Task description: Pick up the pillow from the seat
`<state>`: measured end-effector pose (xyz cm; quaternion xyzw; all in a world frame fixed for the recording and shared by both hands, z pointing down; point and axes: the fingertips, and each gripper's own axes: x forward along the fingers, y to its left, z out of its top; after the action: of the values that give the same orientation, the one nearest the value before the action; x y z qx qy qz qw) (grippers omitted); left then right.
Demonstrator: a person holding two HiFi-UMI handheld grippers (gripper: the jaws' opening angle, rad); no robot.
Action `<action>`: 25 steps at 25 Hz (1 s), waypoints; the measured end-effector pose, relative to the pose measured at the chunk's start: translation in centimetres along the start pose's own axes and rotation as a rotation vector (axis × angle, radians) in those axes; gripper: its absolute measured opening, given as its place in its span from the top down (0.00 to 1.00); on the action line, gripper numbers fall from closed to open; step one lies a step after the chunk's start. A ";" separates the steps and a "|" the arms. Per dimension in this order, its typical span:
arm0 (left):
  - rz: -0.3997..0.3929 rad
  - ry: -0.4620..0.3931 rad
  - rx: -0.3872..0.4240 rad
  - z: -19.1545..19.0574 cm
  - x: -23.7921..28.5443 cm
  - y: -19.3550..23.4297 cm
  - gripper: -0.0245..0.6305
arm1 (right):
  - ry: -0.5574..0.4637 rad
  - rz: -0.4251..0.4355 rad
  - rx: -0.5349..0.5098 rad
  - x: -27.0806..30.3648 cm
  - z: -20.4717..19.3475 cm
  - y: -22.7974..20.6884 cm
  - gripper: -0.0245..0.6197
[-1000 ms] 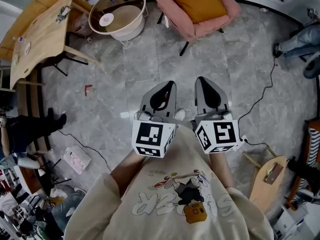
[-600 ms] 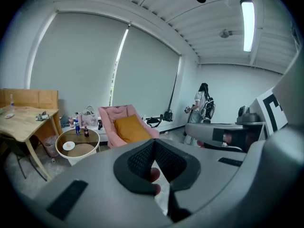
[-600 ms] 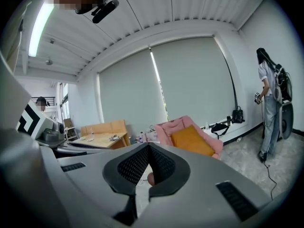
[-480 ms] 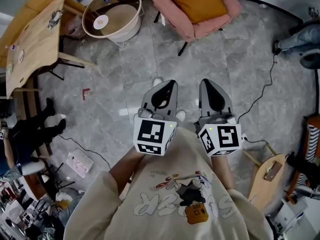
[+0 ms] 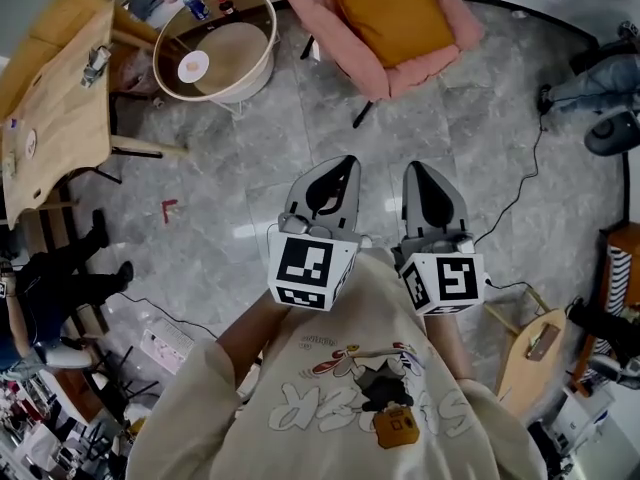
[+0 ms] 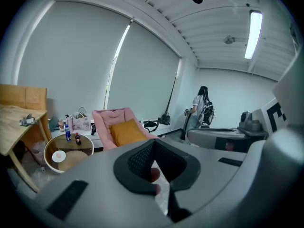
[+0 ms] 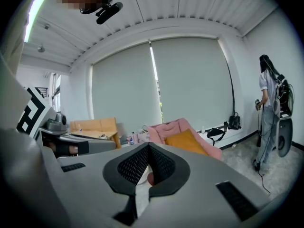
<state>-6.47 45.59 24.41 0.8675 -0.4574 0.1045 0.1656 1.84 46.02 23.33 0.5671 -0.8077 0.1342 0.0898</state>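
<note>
While the left gripper (image 5: 333, 168) and right gripper (image 5: 426, 174) hang clenched and empty mid-frame, the pillow (image 5: 395, 8) sits untouched.
It lies on the pink chair (image 5: 452, 52) at top centre.

The orange pillow (image 5: 395, 8) lies on the pink chair (image 5: 425, 60), on grey floor (image 5: 250, 168).

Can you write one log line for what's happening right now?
stage: pickup not begun | left claw: shut, empty | right claw: shut, empty | orange pillow: lying on pink chair, untouched
</note>
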 end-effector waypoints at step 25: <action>-0.066 -0.017 -0.056 4.2 6.0 15.3 0.97 | 0.028 -0.170 0.063 15.7 3.9 0.7 0.93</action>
<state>-15.68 31.37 25.49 0.8779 -0.4327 0.0790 0.1892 -4.16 31.04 24.16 0.6341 -0.7507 0.1593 0.0945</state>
